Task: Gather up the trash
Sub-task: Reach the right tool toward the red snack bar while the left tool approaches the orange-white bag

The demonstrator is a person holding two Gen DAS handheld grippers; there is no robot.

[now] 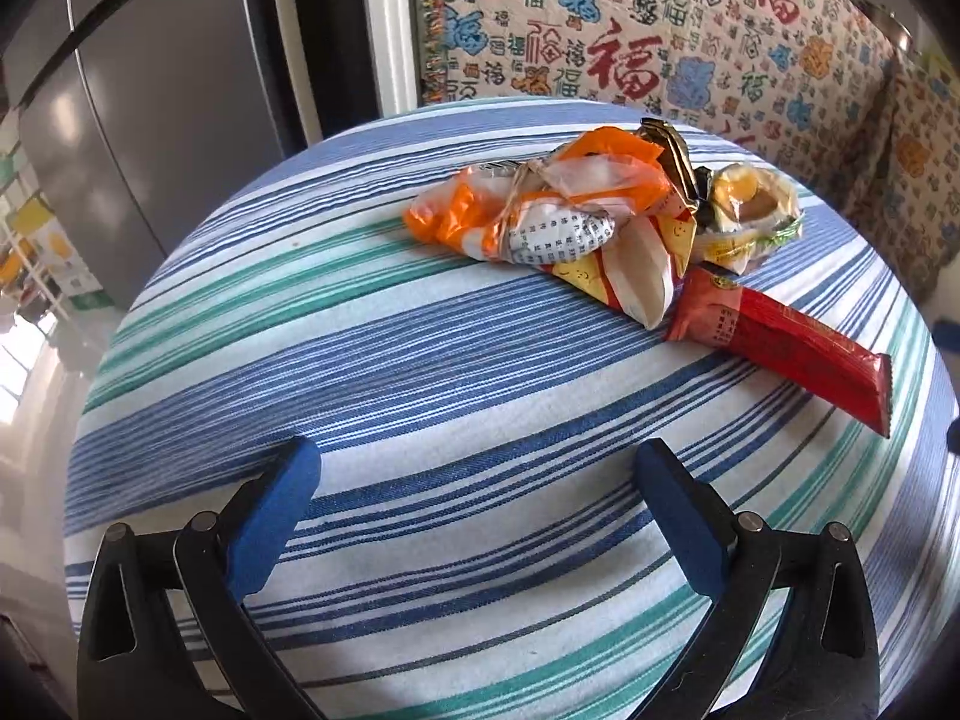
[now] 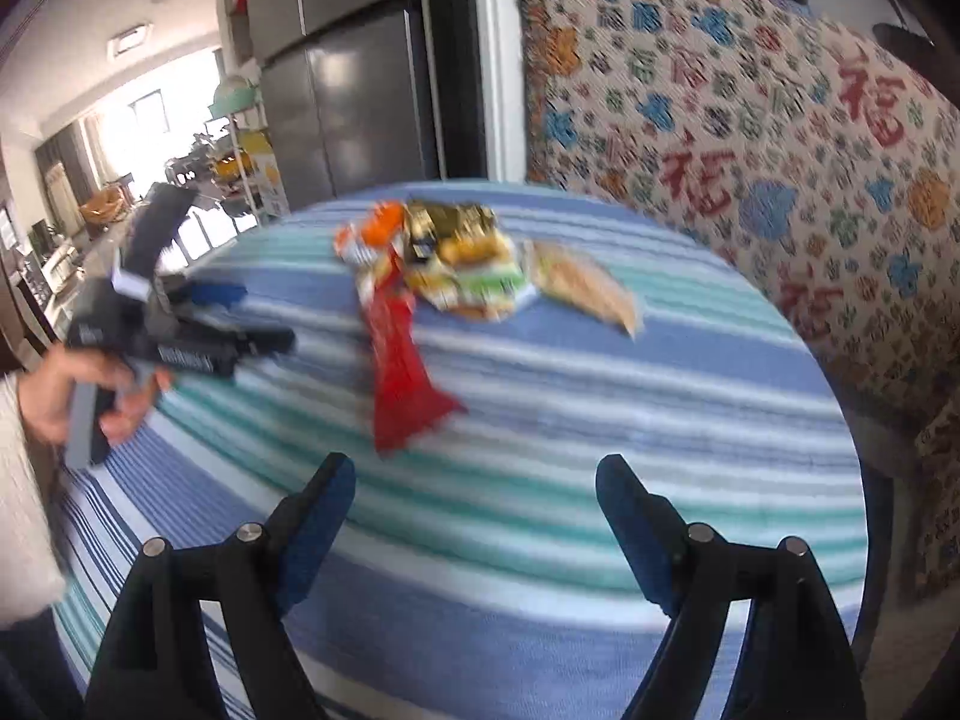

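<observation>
Striped blue, green, white cloth (image 1: 420, 396) covering tabletop. Patterned fabric with red and blue characters (image 1: 660, 30) draping over furniture behind. Grey refrigerator (image 2: 354, 90) standing beside white door frame (image 2: 501, 60). Daylight pouring through far window (image 2: 141, 120); shelving rack (image 2: 252, 168) standing near refrigerator.

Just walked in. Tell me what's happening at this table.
A person holds a gripper in each hand over a striped tablecloth. A pile of wrappers lies on it, with a red packet at its near edge. Nothing is picked up: the left gripper and right gripper are both open and empty, short of the pile. The right view is blurred.
</observation>
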